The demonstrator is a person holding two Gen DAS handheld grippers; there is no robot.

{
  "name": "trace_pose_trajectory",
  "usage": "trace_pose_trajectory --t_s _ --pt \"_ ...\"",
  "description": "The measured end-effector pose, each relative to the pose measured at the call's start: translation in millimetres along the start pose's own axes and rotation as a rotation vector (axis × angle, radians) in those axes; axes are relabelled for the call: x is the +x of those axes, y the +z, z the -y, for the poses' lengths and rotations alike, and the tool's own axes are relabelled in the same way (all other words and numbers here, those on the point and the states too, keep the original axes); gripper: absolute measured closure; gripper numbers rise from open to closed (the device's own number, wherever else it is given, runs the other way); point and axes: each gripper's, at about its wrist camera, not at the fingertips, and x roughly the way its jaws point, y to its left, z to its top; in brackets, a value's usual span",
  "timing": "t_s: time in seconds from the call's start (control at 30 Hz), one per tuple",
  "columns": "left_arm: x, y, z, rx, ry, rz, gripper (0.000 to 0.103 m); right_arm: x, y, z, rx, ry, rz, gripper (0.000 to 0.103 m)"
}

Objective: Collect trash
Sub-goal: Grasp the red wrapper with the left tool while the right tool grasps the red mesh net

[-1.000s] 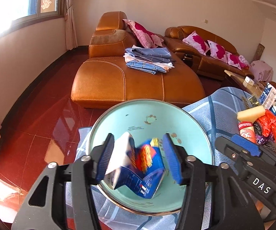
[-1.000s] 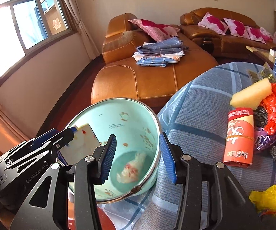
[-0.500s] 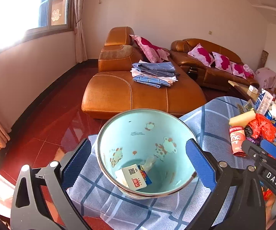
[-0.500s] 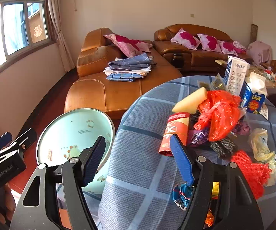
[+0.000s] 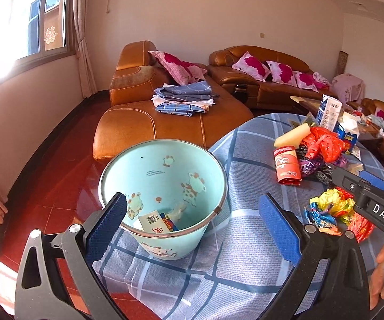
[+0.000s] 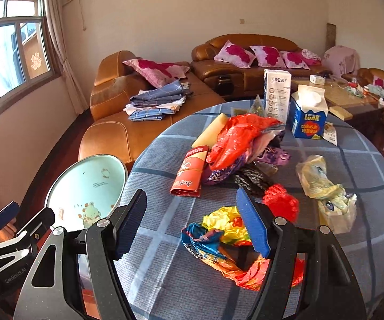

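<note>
A light blue bin (image 5: 162,186) stands at the left edge of the round table; a small carton (image 5: 156,222) and a scrap lie inside it. My left gripper (image 5: 192,226) is open and empty above the bin's near rim. My right gripper (image 6: 192,224) is open and empty over a crumpled yellow, blue and orange wrapper (image 6: 218,237), which also shows in the left wrist view (image 5: 328,210). A red packet (image 6: 192,170), red plastic bag (image 6: 234,136), red mesh (image 6: 281,202) and a pale plastic bag (image 6: 325,186) lie on the blue checked tablecloth (image 6: 165,229).
A blue Look carton (image 6: 308,117) and a tall white carton (image 6: 277,93) stand at the table's far side, with a yellow sponge (image 6: 209,130) near them. Brown leather sofas (image 5: 165,122) with folded cloths and pink pillows stand behind. The floor is red tile.
My left gripper opened and dropped the carton into the bin, then pulled back. My right gripper swung right from the bin to the trash pile on the table.
</note>
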Motion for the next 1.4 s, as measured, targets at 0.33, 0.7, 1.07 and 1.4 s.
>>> trace_pose_trajectory --t_s 0.33,0.7,1.07,1.4 --pt "-10.3 -5.0 40.2 0.054 -0.042 -0.010 0.006 -21.5 -10.9 42.1 0.056 -0.048 0.012 0.034" --pt "-0.3 -22.1 89.7 0.123 -0.125 -0.042 0.006 -37.4 -33.2 119.2 0.163 -0.169 0.004 0.034" --pt "26.0 -32.8 147.9 0.165 -0.199 -0.095 0.011 -45.6 -50.0 166.4 0.233 -0.244 0.010 0.035" --pt "21.7 -45.3 195.9 0.237 -0.338 -0.076 0.017 -39.8 -59.7 194.4 0.283 -0.231 -0.021 0.047"
